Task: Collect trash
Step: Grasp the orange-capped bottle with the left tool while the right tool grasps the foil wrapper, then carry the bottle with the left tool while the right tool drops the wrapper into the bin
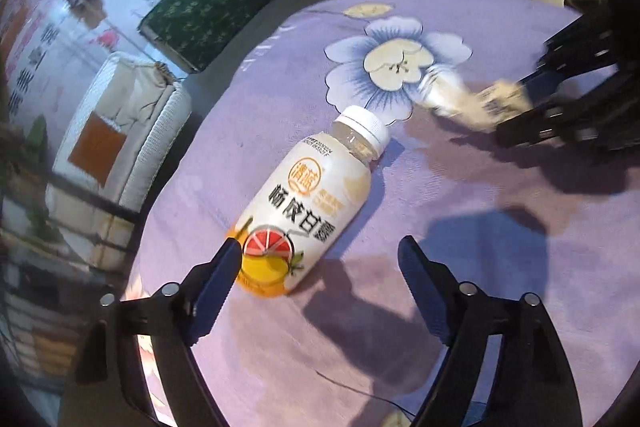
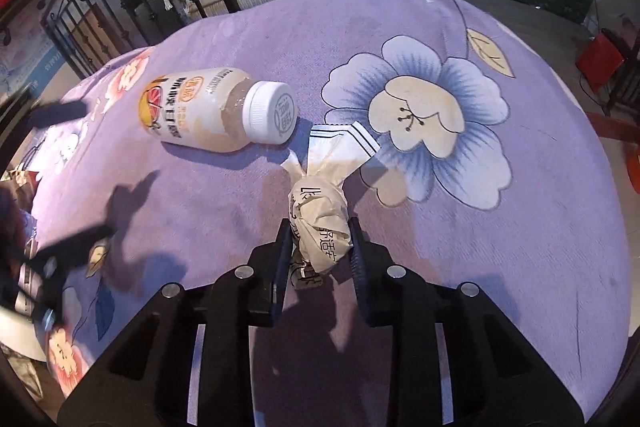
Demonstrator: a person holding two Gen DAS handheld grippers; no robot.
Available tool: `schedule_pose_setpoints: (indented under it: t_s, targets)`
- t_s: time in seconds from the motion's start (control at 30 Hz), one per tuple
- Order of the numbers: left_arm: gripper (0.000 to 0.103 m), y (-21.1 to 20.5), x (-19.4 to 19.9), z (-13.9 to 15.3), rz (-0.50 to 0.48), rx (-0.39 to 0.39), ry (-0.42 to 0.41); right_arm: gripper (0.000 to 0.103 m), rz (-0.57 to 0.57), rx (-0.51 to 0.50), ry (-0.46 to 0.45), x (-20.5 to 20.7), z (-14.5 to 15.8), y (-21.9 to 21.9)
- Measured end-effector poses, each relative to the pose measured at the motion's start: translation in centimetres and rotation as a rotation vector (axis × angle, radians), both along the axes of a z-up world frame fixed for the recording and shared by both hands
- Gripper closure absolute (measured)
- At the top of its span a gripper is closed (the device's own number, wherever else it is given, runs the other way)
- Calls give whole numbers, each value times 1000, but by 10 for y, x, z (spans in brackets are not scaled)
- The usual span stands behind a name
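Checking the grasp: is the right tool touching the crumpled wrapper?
Touching. The right wrist view shows both fingers of the right tool pressed against the crumpled wrapper, no gap.

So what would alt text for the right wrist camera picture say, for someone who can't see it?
A black right gripper pinches a crumpled white wrapper on a purple flowered tablecloth. A capped drink bottle lies on its side just beyond, with the left gripper blurred at the left edge.

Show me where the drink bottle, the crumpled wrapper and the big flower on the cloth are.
Drink bottle (image 1: 304,211): left wrist view, on its label.
Crumpled wrapper (image 2: 322,223): right wrist view, on its bunched middle.
Big flower (image 2: 416,115): right wrist view, on its cream centre.
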State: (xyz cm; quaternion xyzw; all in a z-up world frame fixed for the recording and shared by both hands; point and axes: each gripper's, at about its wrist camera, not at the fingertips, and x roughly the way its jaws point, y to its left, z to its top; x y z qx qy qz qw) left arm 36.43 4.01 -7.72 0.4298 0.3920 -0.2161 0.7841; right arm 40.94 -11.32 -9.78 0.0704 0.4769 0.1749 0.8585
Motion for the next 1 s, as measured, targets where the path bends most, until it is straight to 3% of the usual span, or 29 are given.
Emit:
schedule_pose_setpoints:
  t_s: [0.2,0.5,0.8,1.0]
  targets:
    - [29,-19,32,-22,-32,129,2,74,-9,56,13,-27,5,-21]
    - [31,-26,51,-38,45,156,34,74,-38,71,-42,-59,13,-30]
    - [36,-13,48,-25,195,-69,103,74,-81,112,-65,-87,16,-38]
    - [42,-5,-1,-19,236,-257,147,74,-127,122,-74,-98,19,-50]
